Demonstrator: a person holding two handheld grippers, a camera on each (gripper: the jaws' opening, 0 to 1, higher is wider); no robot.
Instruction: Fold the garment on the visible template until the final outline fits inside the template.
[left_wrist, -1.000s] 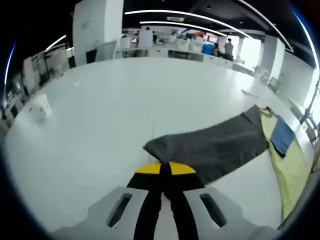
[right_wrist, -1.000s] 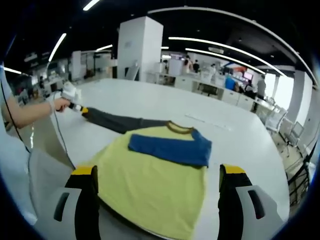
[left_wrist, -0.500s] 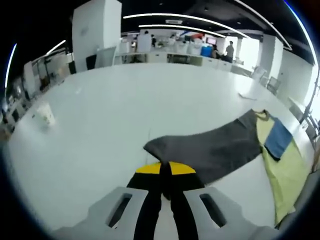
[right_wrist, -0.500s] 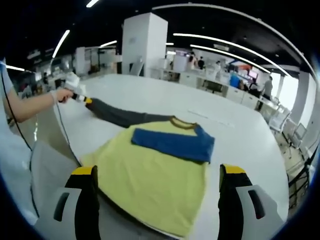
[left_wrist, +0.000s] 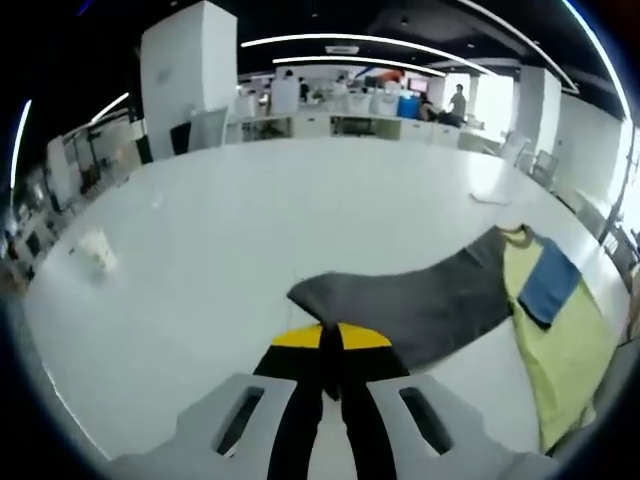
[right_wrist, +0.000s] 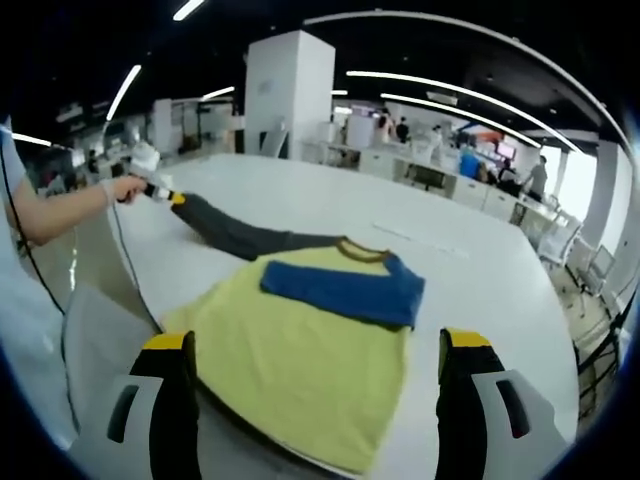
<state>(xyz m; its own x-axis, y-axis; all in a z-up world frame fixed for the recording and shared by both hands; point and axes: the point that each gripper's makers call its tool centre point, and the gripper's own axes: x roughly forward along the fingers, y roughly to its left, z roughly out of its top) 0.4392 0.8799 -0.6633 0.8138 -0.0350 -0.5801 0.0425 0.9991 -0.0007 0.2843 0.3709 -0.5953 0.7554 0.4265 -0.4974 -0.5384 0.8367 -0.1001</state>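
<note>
Counter: a broad white surface running ahead of both tongs; the shirt lies on it, with a small pale cup-like thing far off to the left of the left tongs, too blurred to name.
Shirt: yellow body spread flat just ahead of the right tongs, between their two jaws in the right gripper view; collar at the far edge.
Template: I cannot tell any outline apart from the counter under the shirt.
Grey sleeve: stretched out long from the shirt's shoulder toward the left tongs; its long axis runs straight from the collar area to their tips.
Blue sleeve: already folded across the upper chest, lying on the yellow body, beyond the right tongs.
Left tongs: pressed together on the cuff end of the grey sleeve, held out away from the shirt; a hand carries them in the right gripper view.
Right tongs: spread wide, pinching nothing, at the shirt's near hem.
Key relation: the shirt body lies to the right of the left tongs, along the sleeve's own line, so folding the sleeve likely means carrying the cuff that way, over the body.
Nearer hand: the left already holds the sleeve; the right sits nearer the hem.
Containers: none to report.
</note>
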